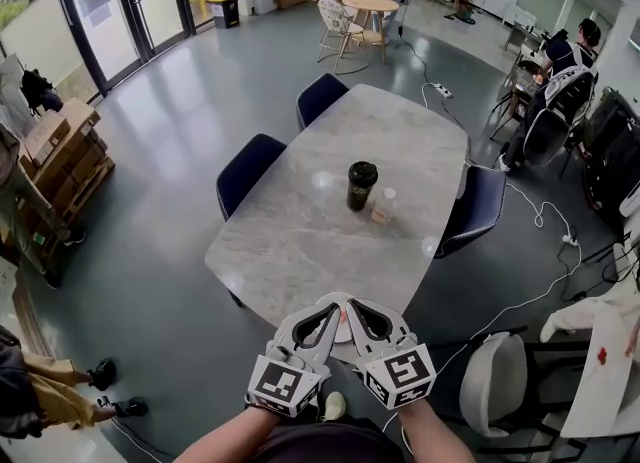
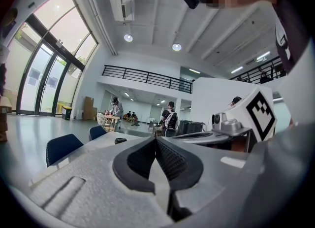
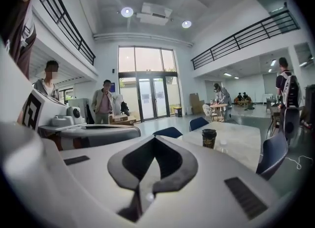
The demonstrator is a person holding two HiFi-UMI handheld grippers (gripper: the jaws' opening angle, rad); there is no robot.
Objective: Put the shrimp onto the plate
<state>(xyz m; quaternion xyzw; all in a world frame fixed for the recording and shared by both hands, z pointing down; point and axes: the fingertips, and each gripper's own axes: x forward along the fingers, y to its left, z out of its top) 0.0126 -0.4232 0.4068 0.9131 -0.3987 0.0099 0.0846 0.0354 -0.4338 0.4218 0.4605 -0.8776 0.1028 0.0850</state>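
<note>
Head view, my left gripper (image 1: 325,311) and right gripper (image 1: 362,311) side by side over the table's (image 1: 300,241) near edge, plate (image 1: 344,332) glimpsed between them, shrimp hidden from me, lidded cup (image 1: 361,185) mid-table, contents unseen, left gripper view, jaws together, empty, right gripper view, jaws together, empty.

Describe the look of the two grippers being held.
Both match: the left gripper and right gripper are light grey plastic with curved jaws lined in black pads. Each carries a white cube printed with black square markers.
</note>
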